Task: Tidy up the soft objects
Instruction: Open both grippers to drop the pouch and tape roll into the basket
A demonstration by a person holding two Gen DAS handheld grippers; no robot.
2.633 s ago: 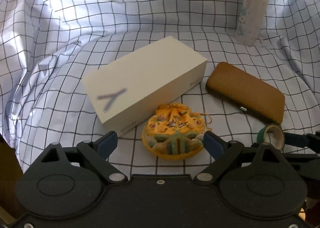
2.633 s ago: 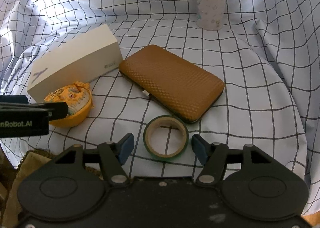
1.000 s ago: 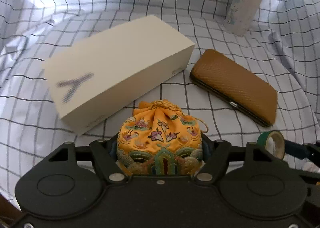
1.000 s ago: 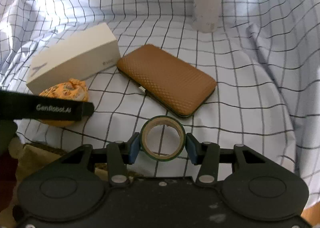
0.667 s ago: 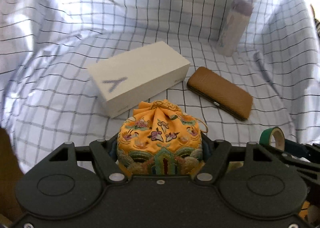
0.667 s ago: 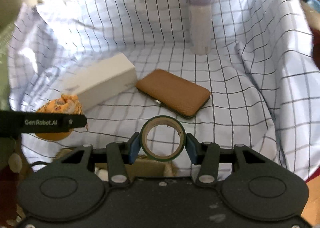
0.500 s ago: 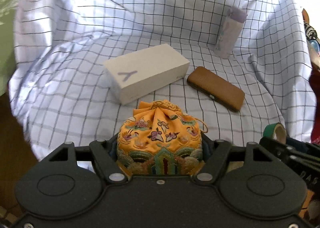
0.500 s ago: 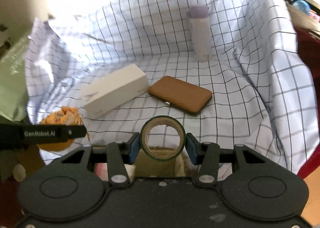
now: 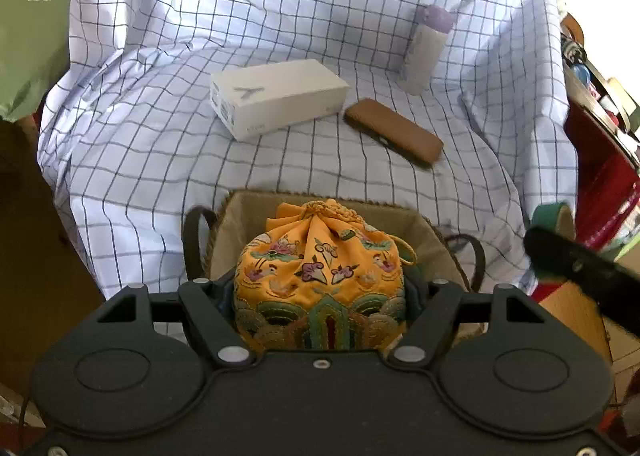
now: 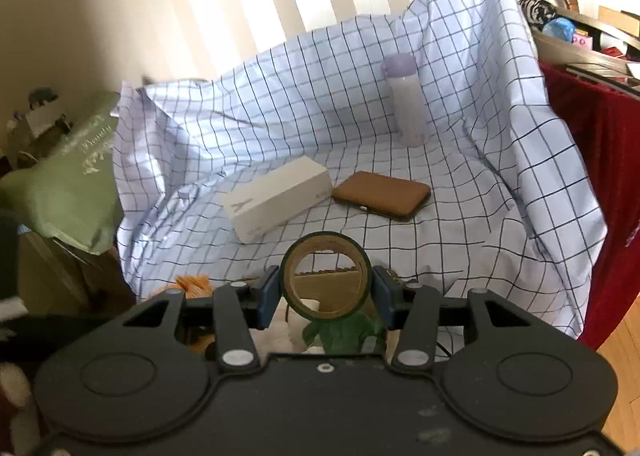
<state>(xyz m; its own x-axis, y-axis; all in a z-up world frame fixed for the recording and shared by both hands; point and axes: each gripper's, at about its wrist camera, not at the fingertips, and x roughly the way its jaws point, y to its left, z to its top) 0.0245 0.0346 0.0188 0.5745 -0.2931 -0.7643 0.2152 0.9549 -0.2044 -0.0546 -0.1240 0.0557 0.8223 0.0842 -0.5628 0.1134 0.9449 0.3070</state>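
Left gripper [image 9: 320,292]: you have it clamped on the embroidered pouch [image 9: 318,276], pads pressing both flanks.
Pouch location: held over the woven basket [image 9: 432,230], which sits at 6 o'clock below the checked cloth [image 9: 160,135].
Right gripper [image 10: 325,294]: you have it closed on the tape roll [image 10: 325,276], ring upright, hole facing the camera.
Tape location: held above the basket's mouth, as far as the right wrist view shows.
Left on the cloth: white box [image 9: 278,101] at 12 o'clock; brown case [image 9: 394,131] at 1 o'clock; pale bottle [image 9: 426,49] upright at 2 o'clock.
Risk, crowding: your two grippers sit close over one basket; they may knock together.
Risk, pouch: soft body may sag or snag on the rim on release.
Risk, tape: a ring dropped on edge may roll out.
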